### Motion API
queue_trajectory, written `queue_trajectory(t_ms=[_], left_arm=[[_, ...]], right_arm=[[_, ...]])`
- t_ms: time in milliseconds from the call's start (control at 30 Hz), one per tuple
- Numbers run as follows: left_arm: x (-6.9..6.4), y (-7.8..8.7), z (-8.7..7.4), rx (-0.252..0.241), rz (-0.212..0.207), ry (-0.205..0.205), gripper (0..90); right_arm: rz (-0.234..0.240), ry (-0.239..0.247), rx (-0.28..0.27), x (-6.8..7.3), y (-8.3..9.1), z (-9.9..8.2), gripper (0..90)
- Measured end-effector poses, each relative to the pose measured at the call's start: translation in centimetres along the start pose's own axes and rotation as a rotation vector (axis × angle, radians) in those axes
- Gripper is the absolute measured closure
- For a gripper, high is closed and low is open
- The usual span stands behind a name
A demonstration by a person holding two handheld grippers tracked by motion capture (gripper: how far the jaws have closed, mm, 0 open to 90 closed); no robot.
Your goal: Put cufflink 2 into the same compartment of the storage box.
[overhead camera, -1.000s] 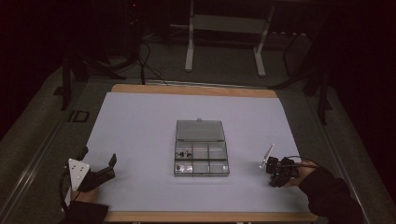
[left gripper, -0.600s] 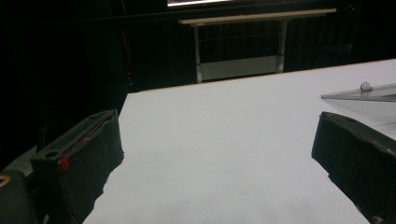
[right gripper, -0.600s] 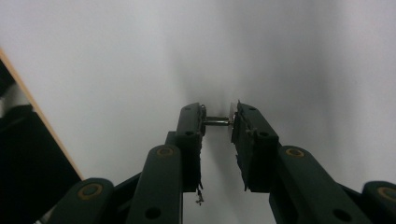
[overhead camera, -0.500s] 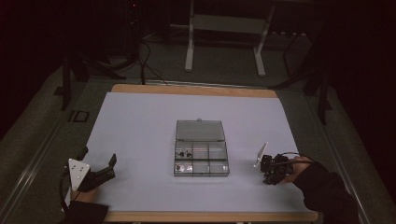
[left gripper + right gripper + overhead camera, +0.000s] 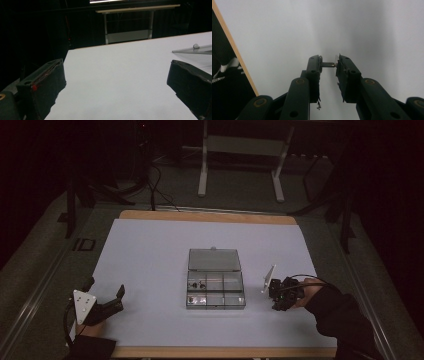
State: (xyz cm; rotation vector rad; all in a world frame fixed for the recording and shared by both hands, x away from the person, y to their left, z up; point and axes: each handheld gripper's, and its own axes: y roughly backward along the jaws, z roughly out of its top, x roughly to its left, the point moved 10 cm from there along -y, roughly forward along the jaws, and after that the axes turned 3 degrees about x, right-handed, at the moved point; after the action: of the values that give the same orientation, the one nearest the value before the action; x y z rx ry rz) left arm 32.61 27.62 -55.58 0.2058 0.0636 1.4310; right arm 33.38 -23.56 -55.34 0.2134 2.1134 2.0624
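A clear compartment box (image 5: 216, 293) lies at the middle of the white table, its lid (image 5: 214, 260) folded open to the far side. Small dark parts (image 5: 196, 284) sit in its left compartments. To the right of the box, my right gripper (image 5: 278, 304) hovers just above the table. In the right gripper view it (image 5: 328, 65) is shut on a short metal screw (image 5: 327, 64), pinched end to end between the tips. My left gripper (image 5: 106, 289) rests near the front left corner, open with nothing between its jaws (image 5: 116, 82). The lid's edge (image 5: 195, 49) shows at the right of the left gripper view.
The white table cover (image 5: 150, 255) spreads wide around the box. A wooden table edge (image 5: 234, 50) runs close by the right gripper. Beyond the far edge stand a metal frame (image 5: 240, 165) and cables on a dark floor.
My right gripper has moved left toward the box and risen a little, still pinching the screw. The left gripper has stayed where it was.
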Motion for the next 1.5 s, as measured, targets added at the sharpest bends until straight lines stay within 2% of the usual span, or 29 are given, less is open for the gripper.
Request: queue_trajectory(t_ms=[367,433,667,933,1200,1500], left_arm=[[0.0,0.0,0.0,-0.002,-0.002,0.002,2.9],[0.0,0.0,0.0,-0.003,-0.003,0.005,2.9],[0.0,0.0,0.0,-0.004,-0.002,0.003,2.8],[0.0,0.0,0.0,-0.005,-0.003,0.006,2.8],[0.0,0.0,0.0,-0.002,-0.009,0.011,2.8],[-0.1,0.1,0.1,-0.009,-0.01,0.001,2.9]], right_arm=[[-0.026,0.074,-0.022,-0.3,2.1,4.0,72.1],[-0.026,0.077,-0.023,-0.2,2.2,4.2,72.1],[-0.044,0.127,-0.045,0.3,3.4,6.9,72.1],[-0.047,0.165,-0.052,0.7,3.7,9.1,72.1],[-0.049,0.209,-0.081,1.3,3.9,12.0,72.1],[-0.049,0.254,-0.078,2.4,4.0,14.7,72.1]])
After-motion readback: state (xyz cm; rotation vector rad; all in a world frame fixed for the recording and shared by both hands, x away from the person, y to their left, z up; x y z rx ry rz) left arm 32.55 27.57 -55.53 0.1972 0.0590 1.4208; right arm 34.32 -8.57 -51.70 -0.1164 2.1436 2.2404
